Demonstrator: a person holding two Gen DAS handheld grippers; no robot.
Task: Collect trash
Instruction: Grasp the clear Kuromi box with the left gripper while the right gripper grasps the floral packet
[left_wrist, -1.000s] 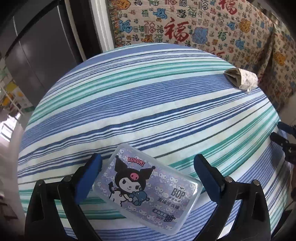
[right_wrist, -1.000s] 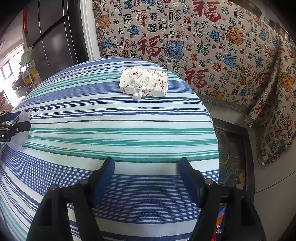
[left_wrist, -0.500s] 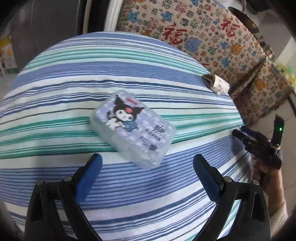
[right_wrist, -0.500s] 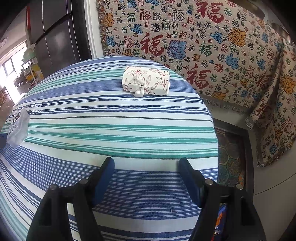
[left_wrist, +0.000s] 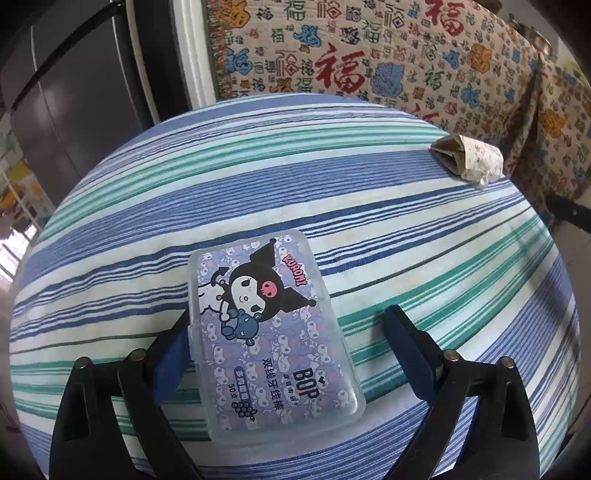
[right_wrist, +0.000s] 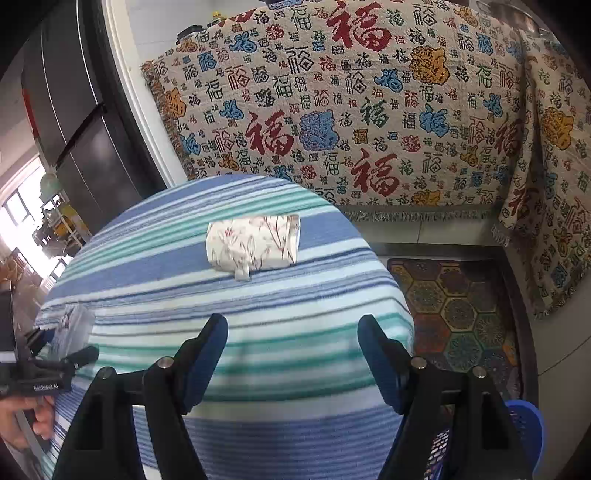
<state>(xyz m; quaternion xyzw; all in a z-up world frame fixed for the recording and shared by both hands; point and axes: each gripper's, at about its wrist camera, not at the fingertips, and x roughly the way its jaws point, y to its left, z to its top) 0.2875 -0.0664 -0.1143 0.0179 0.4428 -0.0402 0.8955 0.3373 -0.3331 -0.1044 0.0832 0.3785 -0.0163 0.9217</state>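
Striped cloth in blue, teal and white covers the round table (left_wrist: 332, 177), which fills both wrist views, with a patterned throw (right_wrist: 369, 110) draped behind it. On the far side of the cloth lies a floral tissue pack (right_wrist: 255, 245), well apart from either tool.

Half a second ago the translucent floss-pick box (left_wrist: 269, 332) lay ahead of the left gripper (left_wrist: 284, 347) with bare cloth between; now the box sits between the fingers, its long axis running away from the camera. The jaws are closing on it. The left pad seems to touch the box's edge, though the box hides the contact line, and the right pad stands clear with striped cloth showing in the gap. So the box rests on the table, framed but not yet held.

The right gripper (right_wrist: 291, 354) hangs wide and empty over the near cloth, and has lifted since a second ago. A blue bin rim (right_wrist: 524, 424) shows low beside it, likely where the trash goes.
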